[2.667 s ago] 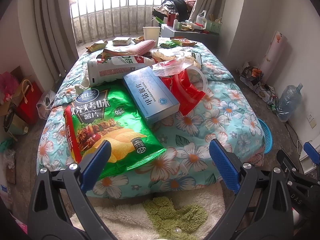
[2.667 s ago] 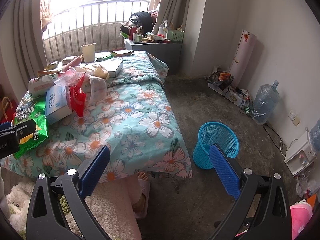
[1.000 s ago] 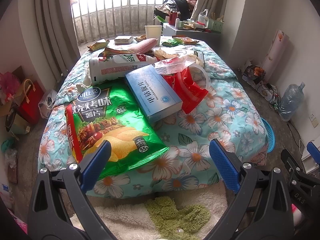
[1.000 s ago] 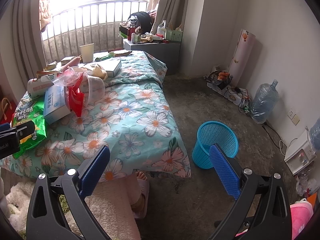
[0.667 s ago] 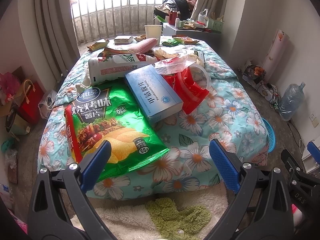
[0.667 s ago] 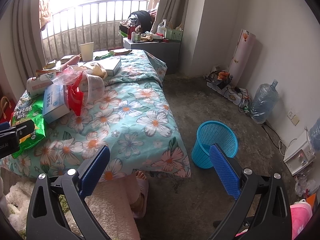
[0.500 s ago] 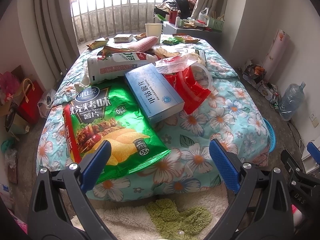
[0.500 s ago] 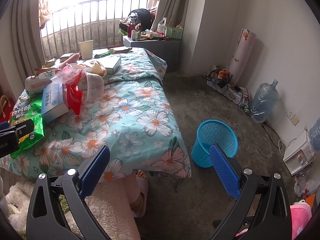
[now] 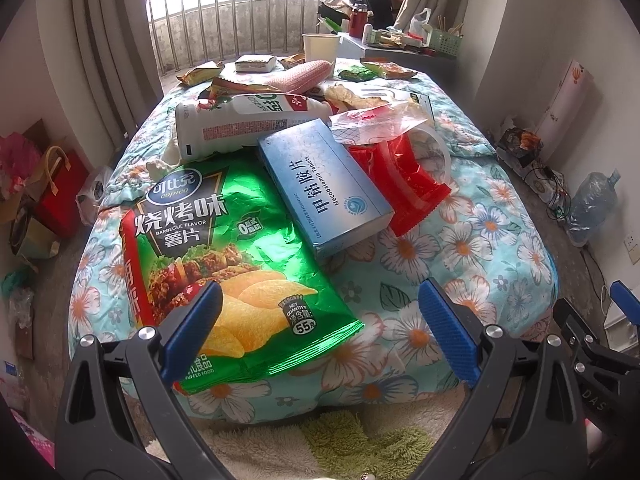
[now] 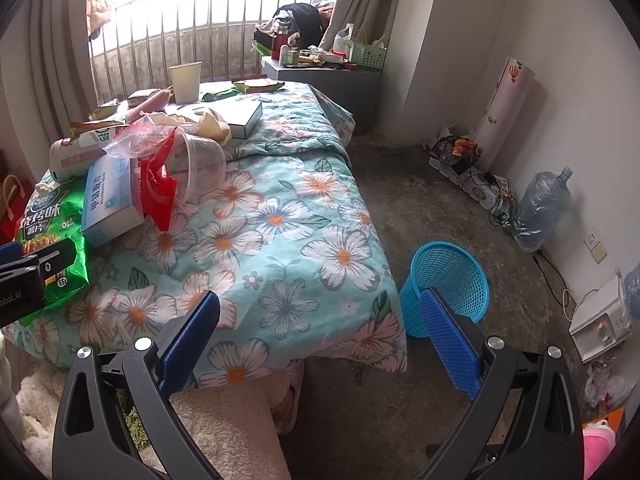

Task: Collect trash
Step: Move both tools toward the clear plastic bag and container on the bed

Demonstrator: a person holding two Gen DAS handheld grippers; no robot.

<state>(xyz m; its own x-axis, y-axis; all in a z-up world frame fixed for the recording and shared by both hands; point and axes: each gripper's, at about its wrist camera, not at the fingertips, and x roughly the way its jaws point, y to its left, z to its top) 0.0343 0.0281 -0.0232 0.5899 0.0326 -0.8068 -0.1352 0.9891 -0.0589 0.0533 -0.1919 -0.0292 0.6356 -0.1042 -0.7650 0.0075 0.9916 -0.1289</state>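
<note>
The floral bed (image 9: 472, 248) fills mid-frame; a green chip bag (image 9: 224, 256) lies lower left, a blue box (image 9: 324, 184) centre, a white bottle (image 9: 248, 124) and paper cup (image 9: 320, 48) toward the top.

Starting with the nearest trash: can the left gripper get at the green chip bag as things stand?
Probably yes. The left gripper is open and empty, just short of the chip bag, whose near corner lies bare. Only the bag's far edge sits under the blue box.
</note>
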